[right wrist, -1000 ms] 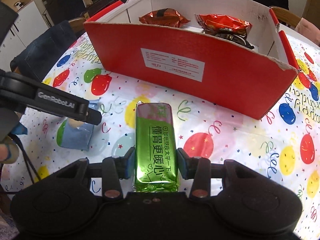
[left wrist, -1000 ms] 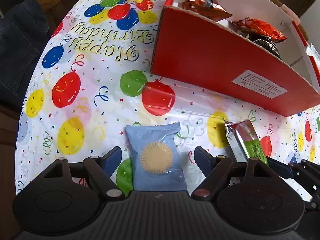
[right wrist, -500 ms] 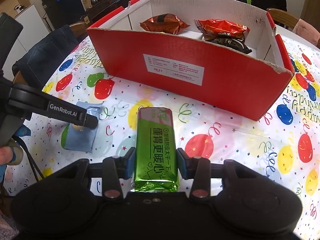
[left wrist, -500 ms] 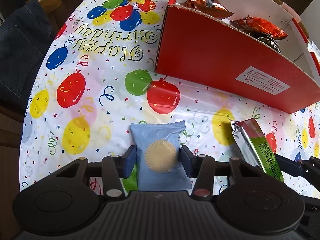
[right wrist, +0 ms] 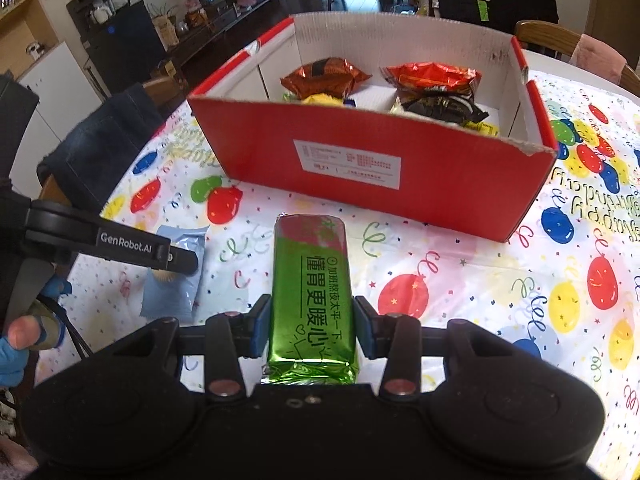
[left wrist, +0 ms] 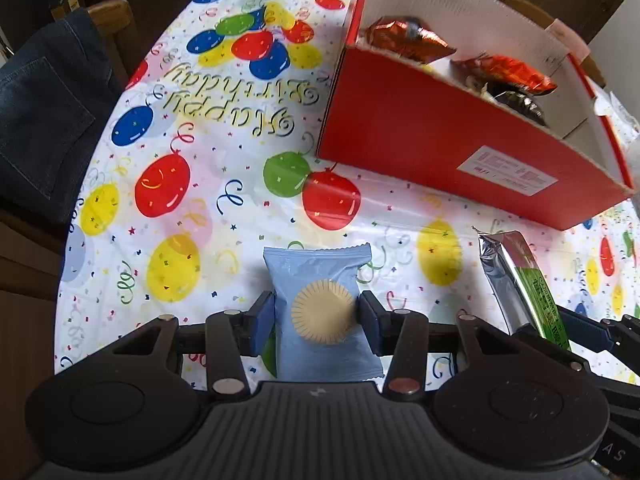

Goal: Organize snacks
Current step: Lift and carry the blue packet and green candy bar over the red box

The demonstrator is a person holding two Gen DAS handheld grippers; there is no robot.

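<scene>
My left gripper [left wrist: 318, 316] is shut on a light blue snack packet [left wrist: 320, 280] with a round biscuit picture, held just above the balloon tablecloth. My right gripper [right wrist: 312, 326] is shut on a green foil snack bar [right wrist: 310, 284], lifted over the table. The bar also shows at the right of the left wrist view [left wrist: 520, 280], and the blue packet at the left of the right wrist view [right wrist: 176, 280]. Ahead stands a red cardboard box [right wrist: 440, 184], [left wrist: 420, 132], open on top, holding orange and dark snack packets [right wrist: 432, 76].
The balloon "Happy Birthday" tablecloth [left wrist: 180, 184] covers a round table. A chair with dark jeans draped on it [left wrist: 44, 112] stands at the left table edge. Another chair [right wrist: 560, 40] stands behind the box.
My left gripper closed on the blue packet, which was lying between open fingers a second ago. Both grippers rose with their snacks, so more of the box's inside shows.
</scene>
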